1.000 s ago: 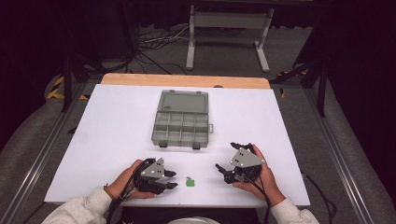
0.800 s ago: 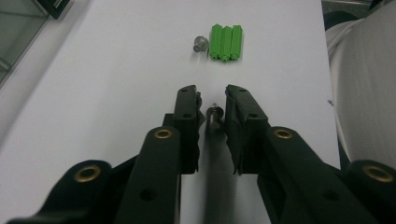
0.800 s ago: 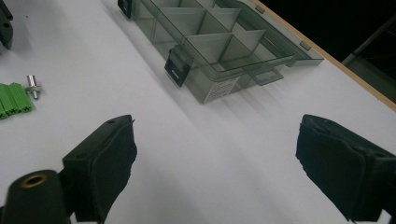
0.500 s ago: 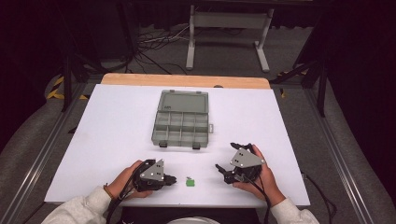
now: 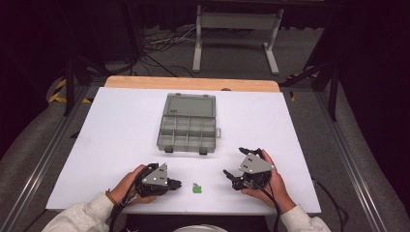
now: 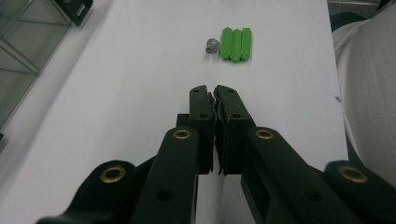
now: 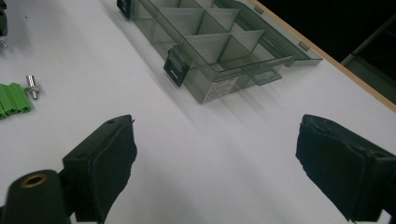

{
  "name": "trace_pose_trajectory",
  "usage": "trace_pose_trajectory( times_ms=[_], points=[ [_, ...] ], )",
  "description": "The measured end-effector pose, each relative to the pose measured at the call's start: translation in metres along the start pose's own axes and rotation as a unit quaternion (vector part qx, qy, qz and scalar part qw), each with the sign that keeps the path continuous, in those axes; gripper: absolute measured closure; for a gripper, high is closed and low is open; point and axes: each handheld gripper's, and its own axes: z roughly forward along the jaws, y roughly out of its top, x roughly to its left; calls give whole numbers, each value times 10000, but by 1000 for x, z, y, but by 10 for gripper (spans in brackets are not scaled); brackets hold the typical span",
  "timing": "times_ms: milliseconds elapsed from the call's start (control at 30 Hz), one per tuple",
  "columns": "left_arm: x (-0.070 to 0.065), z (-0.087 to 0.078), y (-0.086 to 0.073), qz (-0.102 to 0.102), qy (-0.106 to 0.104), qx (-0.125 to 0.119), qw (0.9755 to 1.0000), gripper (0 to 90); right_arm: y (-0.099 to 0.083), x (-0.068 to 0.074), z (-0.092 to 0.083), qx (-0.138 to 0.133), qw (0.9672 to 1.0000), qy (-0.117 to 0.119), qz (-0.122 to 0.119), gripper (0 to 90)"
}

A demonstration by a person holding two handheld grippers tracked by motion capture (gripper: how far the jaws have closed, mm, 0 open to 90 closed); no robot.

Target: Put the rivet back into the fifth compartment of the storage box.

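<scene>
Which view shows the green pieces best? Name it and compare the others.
The left gripper view: the green pieces lie sharp and whole, three side by side. The right gripper view crops them at its edge; the high view gives a speck.

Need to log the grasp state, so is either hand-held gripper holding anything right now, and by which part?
Nothing is held. The left hand-held gripper is shut on nothing, short of the green pieces; the right hand-held gripper is open over bare table.

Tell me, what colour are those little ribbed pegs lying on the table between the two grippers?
Bright green pegs; the left gripper view shows them best.
</scene>
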Motion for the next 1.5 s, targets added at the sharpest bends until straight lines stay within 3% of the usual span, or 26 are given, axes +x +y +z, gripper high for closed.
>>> trace_pose_trajectory(
  times_ms=[900, 1500],
  points=[
    [12, -16, -2, -57, 338, -171, 9993, 865, 0, 0, -1, -21, 10000, -7, -20, 125],
    [21, -25, -5, -234, 511, -389, 9977, 865, 1, 0, -2, -66, 10000, -31, 8, 121]
  ],
)
